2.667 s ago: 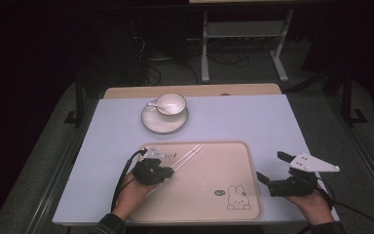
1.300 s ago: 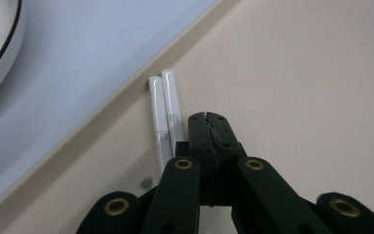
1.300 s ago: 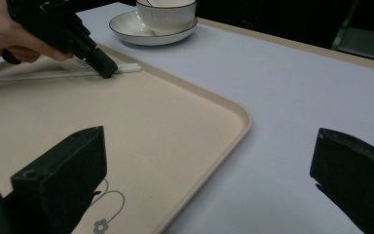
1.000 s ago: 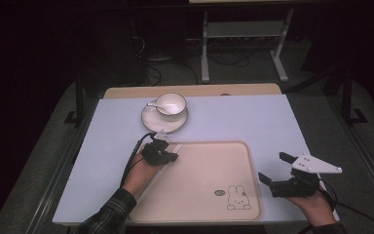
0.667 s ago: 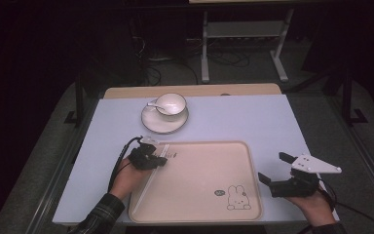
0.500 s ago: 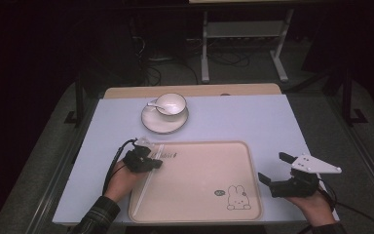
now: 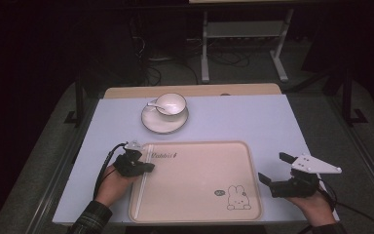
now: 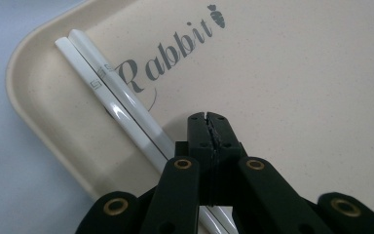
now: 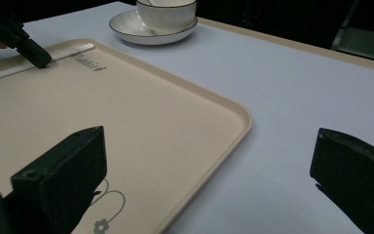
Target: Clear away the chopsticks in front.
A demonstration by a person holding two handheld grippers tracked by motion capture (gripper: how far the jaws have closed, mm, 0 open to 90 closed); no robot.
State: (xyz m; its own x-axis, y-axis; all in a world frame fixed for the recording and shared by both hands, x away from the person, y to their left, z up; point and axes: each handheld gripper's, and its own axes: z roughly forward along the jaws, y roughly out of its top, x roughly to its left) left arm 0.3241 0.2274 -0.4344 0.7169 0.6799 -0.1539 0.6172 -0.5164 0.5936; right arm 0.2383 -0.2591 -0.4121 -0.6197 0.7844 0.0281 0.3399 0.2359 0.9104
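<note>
The left gripper [image 8: 208, 117] is seen clenched, its jaws pressed together with nothing between them, just beside a pair of white chopsticks [image 8: 112, 100]. The chopsticks are laid side by side along the left rim of the beige tray [image 7: 195, 204], near its far left corner. The right gripper [image 7: 273, 168] is held released, jaws wide apart, over the table [image 7: 253, 117] beside the tray's right edge. Beyond the tray's far edge, a cup on a saucer [image 7: 164, 119] is set.
</note>
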